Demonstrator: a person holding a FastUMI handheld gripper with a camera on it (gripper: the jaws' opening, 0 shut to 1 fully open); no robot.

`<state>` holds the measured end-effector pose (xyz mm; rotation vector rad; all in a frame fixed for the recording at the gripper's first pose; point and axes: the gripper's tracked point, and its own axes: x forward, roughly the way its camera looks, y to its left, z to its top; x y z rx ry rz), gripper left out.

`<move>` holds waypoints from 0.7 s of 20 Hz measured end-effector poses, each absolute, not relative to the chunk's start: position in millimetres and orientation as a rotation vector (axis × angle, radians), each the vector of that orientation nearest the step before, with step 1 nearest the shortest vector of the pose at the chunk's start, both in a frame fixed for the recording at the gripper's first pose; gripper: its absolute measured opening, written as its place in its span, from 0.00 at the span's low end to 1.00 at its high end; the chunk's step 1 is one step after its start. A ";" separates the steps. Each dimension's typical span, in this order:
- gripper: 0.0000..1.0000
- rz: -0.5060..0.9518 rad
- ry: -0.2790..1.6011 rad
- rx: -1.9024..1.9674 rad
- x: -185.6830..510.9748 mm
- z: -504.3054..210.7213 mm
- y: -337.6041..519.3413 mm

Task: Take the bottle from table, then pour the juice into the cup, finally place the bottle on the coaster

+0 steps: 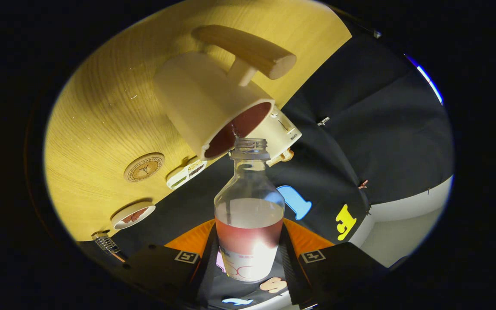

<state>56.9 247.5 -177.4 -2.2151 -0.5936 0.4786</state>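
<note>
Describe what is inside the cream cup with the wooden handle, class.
Reddish juice shows inside the cup, near its mouth, with a thin stream entering from the bottle clamped in the gripper. The cup's wall covers its bottom and the liquid's depth.

The light wood-grain table (pixel 101 112) carries a cream cup (pixel 205 103) with a wooden handle, a round wooden coaster (pixel 144 167) and a small dish (pixel 133 215).

Coaster (pixel 144 167) carries ringed lettering, too small to read. Bottle (pixel 249 215) label print is blurred. Nothing else legible.
</note>
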 end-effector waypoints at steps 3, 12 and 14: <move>0.70 0.480 -0.600 -2.221 61.5 -175.0 248.7; 0.70 0.500 -0.622 -2.208 58.0 -172.1 252.8; 0.70 0.500 -0.611 -2.199 58.9 -172.0 252.4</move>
